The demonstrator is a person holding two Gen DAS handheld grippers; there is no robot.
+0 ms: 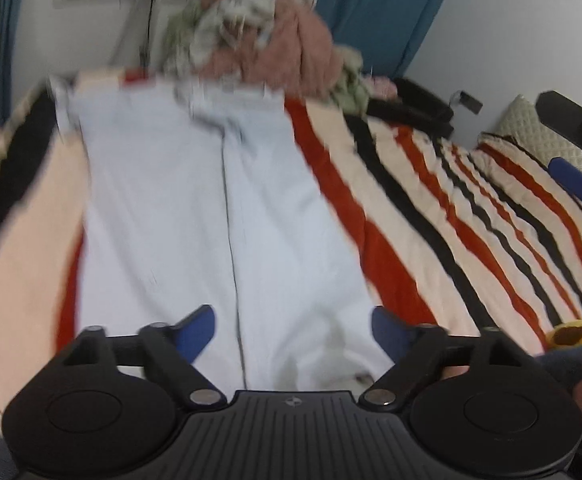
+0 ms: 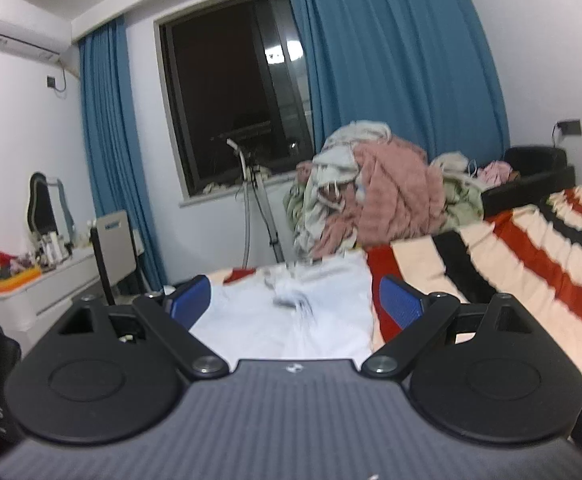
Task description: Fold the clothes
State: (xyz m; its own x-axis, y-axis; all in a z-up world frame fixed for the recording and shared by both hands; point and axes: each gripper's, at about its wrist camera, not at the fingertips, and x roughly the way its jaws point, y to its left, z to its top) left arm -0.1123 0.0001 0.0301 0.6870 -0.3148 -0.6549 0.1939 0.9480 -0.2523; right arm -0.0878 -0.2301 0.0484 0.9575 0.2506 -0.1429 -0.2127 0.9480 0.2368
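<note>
A pair of white trousers [image 1: 219,216] lies flat along the striped blanket [image 1: 431,208], waistband at the far end. In the left wrist view my left gripper [image 1: 293,330] hovers above the near end of the trousers, its blue pads wide apart with nothing between them. The right gripper [image 2: 295,300] is also open and empty, held above the white trousers [image 2: 291,316] and pointing almost level toward the window. In the left wrist view the right gripper [image 1: 579,176] shows at the right edge.
A heap of pink, white and green clothes [image 2: 371,196] sits at the far end of the bed. A black bag [image 2: 531,172] lies beside it. Blue curtains [image 2: 391,60] frame a dark window. A white dresser [image 2: 43,280] stands at left.
</note>
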